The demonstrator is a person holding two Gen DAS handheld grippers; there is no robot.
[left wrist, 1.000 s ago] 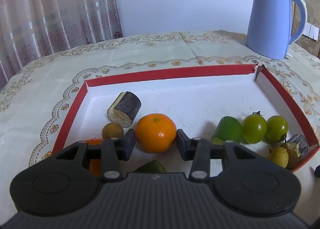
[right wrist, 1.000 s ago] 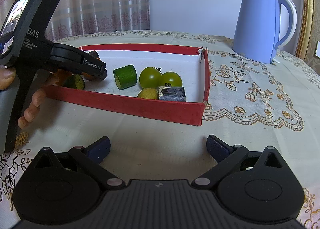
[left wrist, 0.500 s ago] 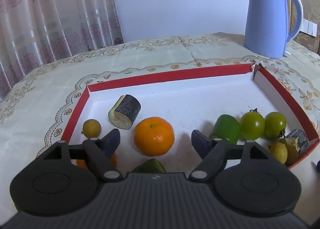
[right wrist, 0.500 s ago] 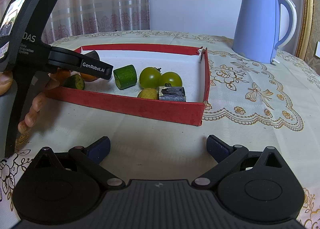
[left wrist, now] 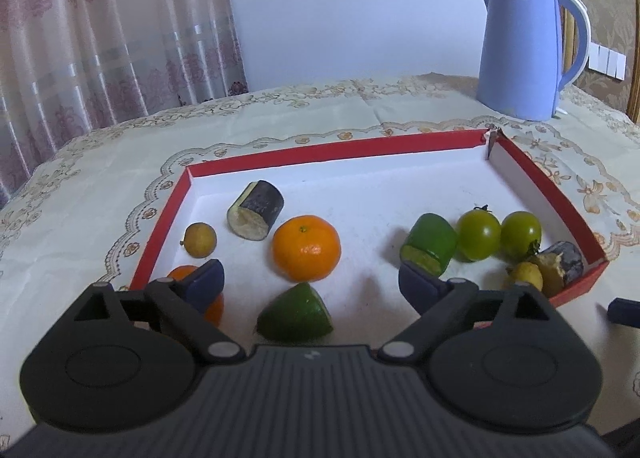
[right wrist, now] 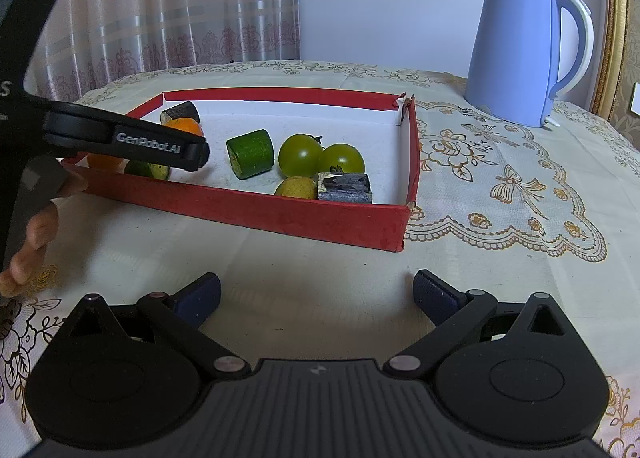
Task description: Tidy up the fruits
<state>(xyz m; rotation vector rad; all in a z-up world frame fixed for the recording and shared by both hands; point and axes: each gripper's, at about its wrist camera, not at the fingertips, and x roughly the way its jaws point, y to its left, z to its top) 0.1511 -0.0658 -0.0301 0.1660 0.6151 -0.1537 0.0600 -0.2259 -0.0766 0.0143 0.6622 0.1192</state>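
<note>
A red-rimmed white tray (left wrist: 332,152) holds the fruit. In the left wrist view a tangerine (left wrist: 306,248) lies mid-tray, free of my open, empty left gripper (left wrist: 310,284), which hovers above the near side. Near it lie a green wedge (left wrist: 295,314), a second orange (left wrist: 214,308) partly hidden by my left finger, a small yellow fruit (left wrist: 200,240) and a dark eggplant chunk (left wrist: 256,210). At the right lie a cucumber piece (left wrist: 430,248), two green tomatoes (left wrist: 498,234), a yellow fruit (left wrist: 528,276) and a dark chunk (left wrist: 564,264). My right gripper (right wrist: 316,294) is open and empty, over the cloth before the tray (right wrist: 248,206).
A blue electric kettle (left wrist: 520,50) stands on the tablecloth behind the tray's far right corner; it also shows in the right wrist view (right wrist: 516,50). Curtains hang at the far left. The left hand-held device (right wrist: 120,138) reaches over the tray's left end.
My left gripper opened, let go of the tangerine, then rose and drew back. The tangerine stays on the tray floor. My right gripper has not moved.
</note>
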